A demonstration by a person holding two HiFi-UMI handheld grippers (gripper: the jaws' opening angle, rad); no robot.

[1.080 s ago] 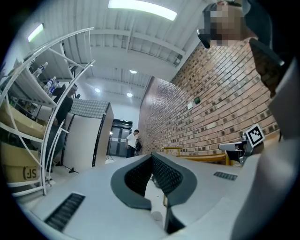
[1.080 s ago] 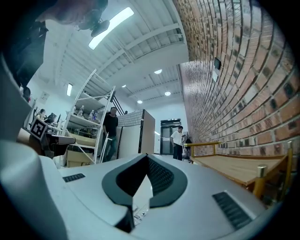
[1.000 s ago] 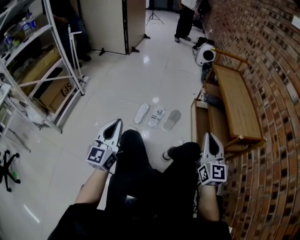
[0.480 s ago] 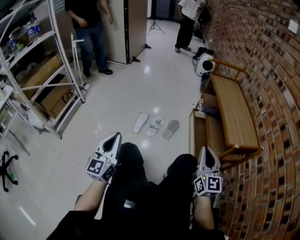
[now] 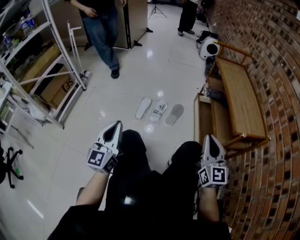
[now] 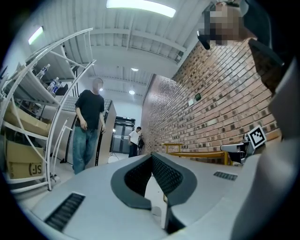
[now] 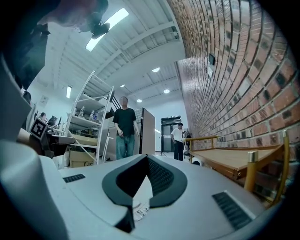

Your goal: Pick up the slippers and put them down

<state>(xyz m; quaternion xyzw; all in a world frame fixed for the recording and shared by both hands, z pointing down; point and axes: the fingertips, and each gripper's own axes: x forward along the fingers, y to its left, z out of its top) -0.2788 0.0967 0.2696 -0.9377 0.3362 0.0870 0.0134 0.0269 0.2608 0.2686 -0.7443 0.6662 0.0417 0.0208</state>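
Note:
Three slippers lie side by side on the glossy white floor ahead of my knees in the head view: a white one (image 5: 143, 108), a white one with print (image 5: 158, 112) and a grey one (image 5: 174, 114). My left gripper (image 5: 114, 123) rests over the left knee, jaws shut and empty, well short of the slippers. My right gripper (image 5: 209, 137) sits over the right knee, jaws closed to a point, holding nothing. In the left gripper view the left gripper (image 6: 151, 155) points level into the room. The right gripper (image 7: 147, 157) shows the printed slipper (image 7: 140, 212) below its jaws.
A wooden bench (image 5: 239, 98) runs along the brick wall on the right, with a low wooden box (image 5: 202, 122) beside it. A metal shelving rack (image 5: 42, 65) stands on the left. A person in jeans (image 5: 105, 33) stands beyond the slippers, another person (image 5: 187, 14) farther back.
The person in jeans has walked closer toward the slippers. Both grippers stay over the knees, still shut.

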